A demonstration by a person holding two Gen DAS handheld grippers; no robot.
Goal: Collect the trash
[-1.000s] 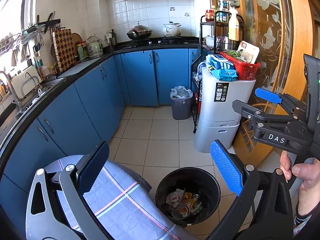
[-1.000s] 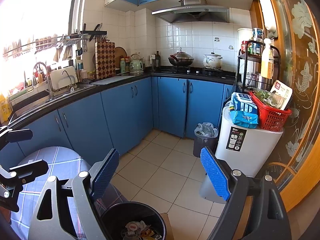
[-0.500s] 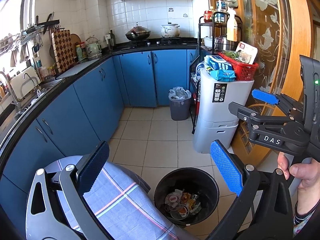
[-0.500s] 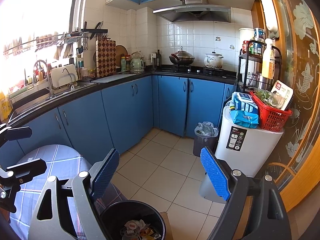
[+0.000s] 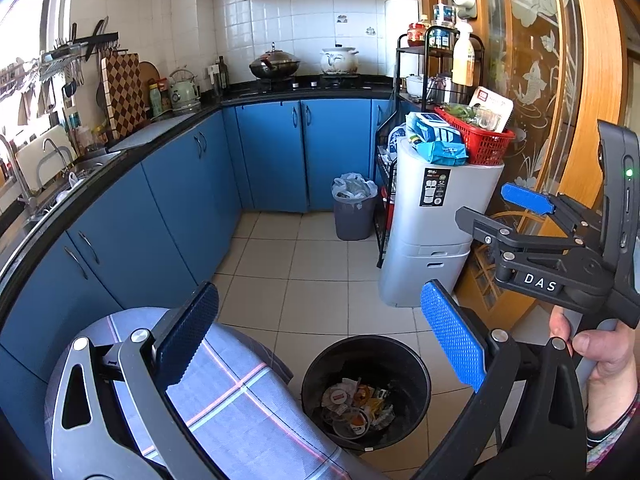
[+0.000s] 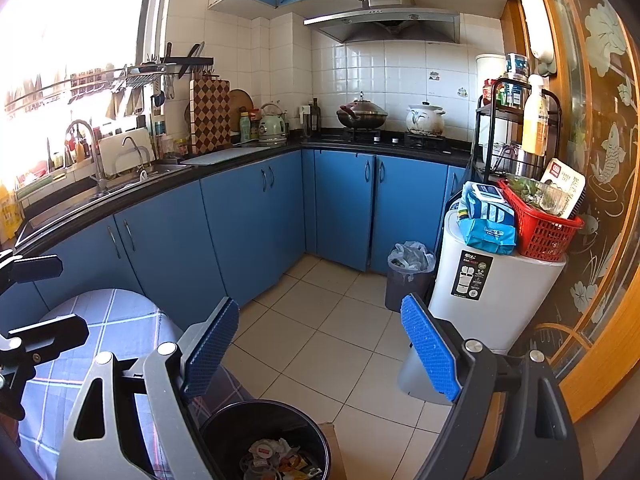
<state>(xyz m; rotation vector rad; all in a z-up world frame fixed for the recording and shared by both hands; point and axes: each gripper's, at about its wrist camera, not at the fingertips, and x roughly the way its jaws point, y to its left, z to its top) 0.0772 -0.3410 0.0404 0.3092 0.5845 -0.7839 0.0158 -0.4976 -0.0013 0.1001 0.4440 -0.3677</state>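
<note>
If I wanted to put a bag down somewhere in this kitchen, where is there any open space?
The tiled floor between the blue cabinets and the grey bin tower is bare. The checked cloth table beside the black trash bin also shows open surface. The tower's top, the counter by the sink and the rack are crowded.

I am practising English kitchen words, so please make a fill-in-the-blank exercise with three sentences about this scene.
1. The black trash bin on the floor holds ____ at its bottom.
2. Both the left gripper and the right gripper have their jaws ____.
3. The red basket stands on top of a white ____.

Missing words: trash; open; container
</note>
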